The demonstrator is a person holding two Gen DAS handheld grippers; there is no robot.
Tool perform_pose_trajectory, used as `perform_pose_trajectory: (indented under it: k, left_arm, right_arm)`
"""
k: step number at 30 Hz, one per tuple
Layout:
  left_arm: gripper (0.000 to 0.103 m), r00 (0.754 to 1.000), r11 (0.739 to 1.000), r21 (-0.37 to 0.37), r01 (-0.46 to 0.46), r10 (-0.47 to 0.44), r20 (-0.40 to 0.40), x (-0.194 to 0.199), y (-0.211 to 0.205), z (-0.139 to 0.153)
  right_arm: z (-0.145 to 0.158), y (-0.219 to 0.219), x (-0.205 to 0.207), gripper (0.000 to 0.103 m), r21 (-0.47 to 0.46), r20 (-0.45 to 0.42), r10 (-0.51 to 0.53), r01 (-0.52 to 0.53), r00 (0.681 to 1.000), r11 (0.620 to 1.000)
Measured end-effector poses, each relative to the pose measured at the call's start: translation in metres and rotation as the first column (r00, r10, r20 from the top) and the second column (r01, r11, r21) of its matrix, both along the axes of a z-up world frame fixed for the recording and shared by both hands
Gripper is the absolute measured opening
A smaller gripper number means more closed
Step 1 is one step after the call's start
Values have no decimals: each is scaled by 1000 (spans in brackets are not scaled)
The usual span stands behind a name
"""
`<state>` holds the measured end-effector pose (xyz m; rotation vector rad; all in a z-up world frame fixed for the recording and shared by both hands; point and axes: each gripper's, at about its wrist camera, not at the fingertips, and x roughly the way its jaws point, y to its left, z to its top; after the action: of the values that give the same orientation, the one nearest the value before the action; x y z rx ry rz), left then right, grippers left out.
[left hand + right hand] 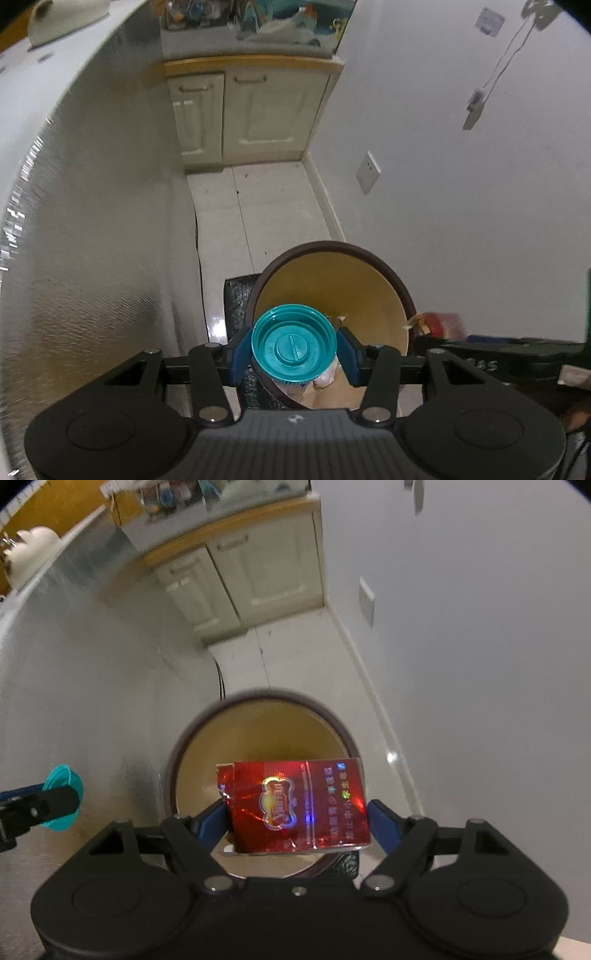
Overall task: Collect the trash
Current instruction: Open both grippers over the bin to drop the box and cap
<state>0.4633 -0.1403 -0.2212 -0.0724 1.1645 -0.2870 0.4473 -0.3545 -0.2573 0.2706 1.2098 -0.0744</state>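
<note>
My left gripper [294,350] is shut on a teal bottle cap [294,341] and holds it over the near-left rim of the round bin [369,291], which has a brown rim and a tan inside. My right gripper [297,821] is shut on a red cigarette pack [299,805] held over the bin [258,734]. The pack also shows at the right edge of the bin in the left wrist view [439,325]. The teal cap in the left gripper shows at the left of the right wrist view [62,797]. Scraps lie inside the bin.
A metal-clad appliance side [92,221] rises close on the left. A white wall [461,221] with a socket plate [368,172] is on the right. Cream cabinets [251,114] stand at the far end of a narrow tiled floor [258,206]. A black mat [238,299] lies beside the bin.
</note>
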Motion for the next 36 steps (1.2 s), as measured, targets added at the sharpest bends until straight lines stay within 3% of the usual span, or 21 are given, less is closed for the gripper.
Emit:
perform_pose_trajectory:
  k: [8, 14, 18, 20, 26, 34, 35, 36]
  left_arm:
    - [50, 999, 999, -34, -9, 8, -31, 21, -1, -32]
    - [50, 1000, 997, -81, 2, -4, -30, 40, -11, -49]
    - [50, 999, 996, -88, -3, 0, -36, 53, -14, -60]
    - [50, 999, 996, -90, 3, -6, -38, 59, -16, -65]
    - [50, 996, 991, -123, 44, -54, -76, 65, -34, -84]
    - [51, 982, 985, -159, 73, -98, -159, 71, -63, -118]
    - [56, 980, 984, -163, 75, -103, -170, 72, -66, -121]
    - [74, 975, 983, -168, 76, -109, -195, 73, -68, -126]
  right_arm:
    - [-66, 15, 22, 81, 119, -112, 0, 13, 994, 993]
    - [-97, 23, 29, 82, 160, -140, -22, 44, 990, 986]
    - [-113, 24, 30, 89, 190, -162, -18, 49, 987, 981]
    - [-118, 25, 29, 93, 187, -174, -21, 54, 985, 981]
    - [-127, 21, 20, 93, 178, -188, -25, 59, 982, 982]
    - [-122, 25, 11, 93, 162, -121, 14, 6, 993, 987]
    - [-121, 23, 10, 93, 163, -114, 16, 3, 993, 987]
    - [-120, 23, 8, 93, 165, -109, 16, 2, 994, 986]
